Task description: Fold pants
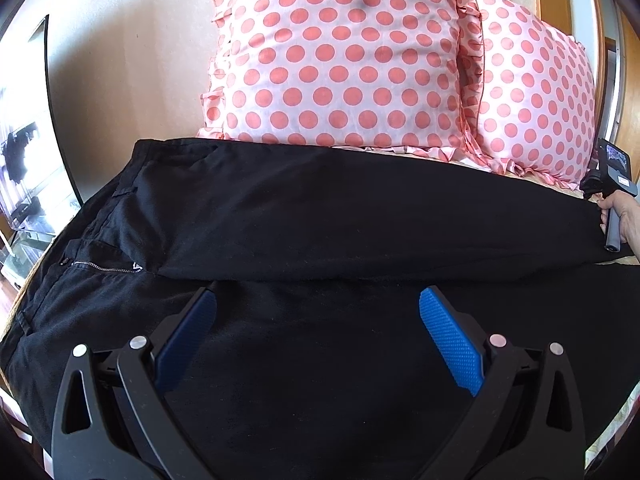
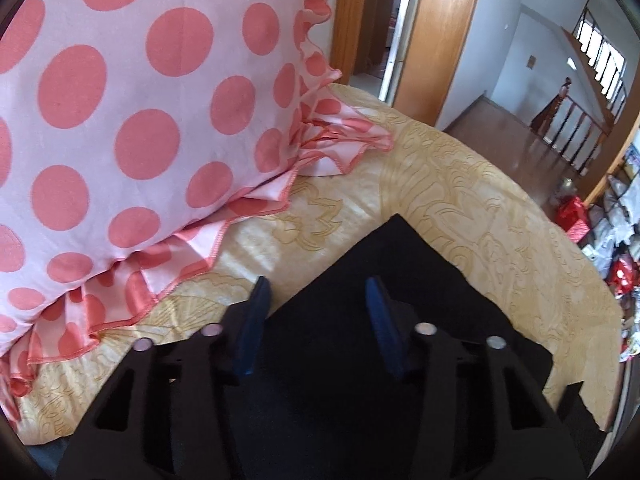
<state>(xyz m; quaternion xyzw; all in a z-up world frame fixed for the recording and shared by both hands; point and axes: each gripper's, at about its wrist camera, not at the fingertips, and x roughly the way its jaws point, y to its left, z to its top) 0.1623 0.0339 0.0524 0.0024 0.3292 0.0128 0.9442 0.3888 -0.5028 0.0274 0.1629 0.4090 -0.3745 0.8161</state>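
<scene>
Black pants [image 1: 320, 216] lie spread across the bed, waist and zipper at the left, both legs running to the right. My left gripper [image 1: 318, 300] is open and empty, hovering over the near leg beside the crotch. In the right wrist view the leg ends [image 2: 400, 264] lie on the yellow bedspread [image 2: 460, 184]. My right gripper [image 2: 318, 288] is open over the hem, its blue fingers [image 2: 256, 320] holding nothing. The right gripper's handle and the hand holding it [image 1: 614, 216] show at the far right of the left wrist view.
Two pink polka-dot pillows [image 1: 340, 52] [image 2: 120, 120] stand along the far side of the bed, close to the pants. A TV stand [image 1: 24, 200] is at the left. An open doorway [image 2: 392, 40] and cluttered floor [image 2: 612, 240] lie beyond the bed's right edge.
</scene>
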